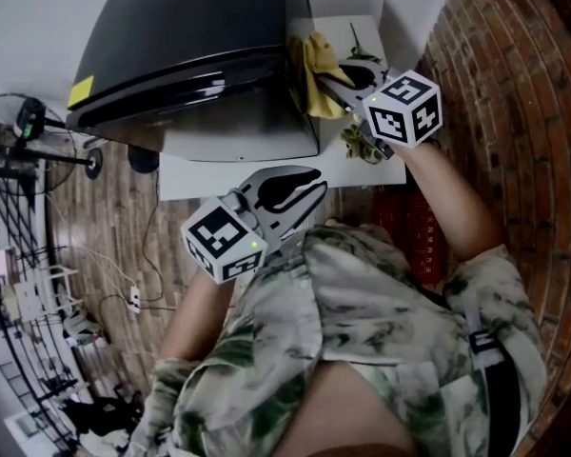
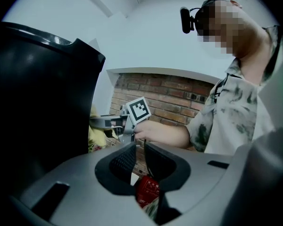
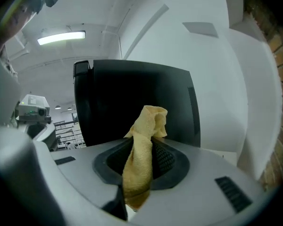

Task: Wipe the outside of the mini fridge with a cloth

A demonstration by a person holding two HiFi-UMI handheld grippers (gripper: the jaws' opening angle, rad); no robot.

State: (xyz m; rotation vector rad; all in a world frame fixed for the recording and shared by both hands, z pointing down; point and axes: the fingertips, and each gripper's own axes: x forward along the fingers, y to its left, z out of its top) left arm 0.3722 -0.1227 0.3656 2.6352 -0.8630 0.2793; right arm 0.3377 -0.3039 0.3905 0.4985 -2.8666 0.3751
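The black mini fridge (image 1: 200, 36) stands on a white table (image 1: 200, 174). My right gripper (image 1: 325, 76) is shut on a yellow cloth (image 1: 316, 69) and holds it at the fridge's right side wall. In the right gripper view the cloth (image 3: 141, 159) hangs from between the jaws of the right gripper (image 3: 148, 142), and the dark fridge (image 3: 132, 98) fills the space just ahead. My left gripper (image 1: 314, 181) hovers in front of the table, jaws together and holding nothing. The left gripper view shows the left gripper (image 2: 140, 147), the fridge (image 2: 37, 102) at left and the cloth (image 2: 96, 135) beyond.
A brick wall (image 1: 523, 84) runs close along the right. A small green plant-like thing (image 1: 362, 141) lies on the table under the right gripper. A red crate (image 1: 414, 227) sits below the table. Cables (image 1: 124, 293) and a stand (image 1: 38, 122) occupy the wooden floor at left.
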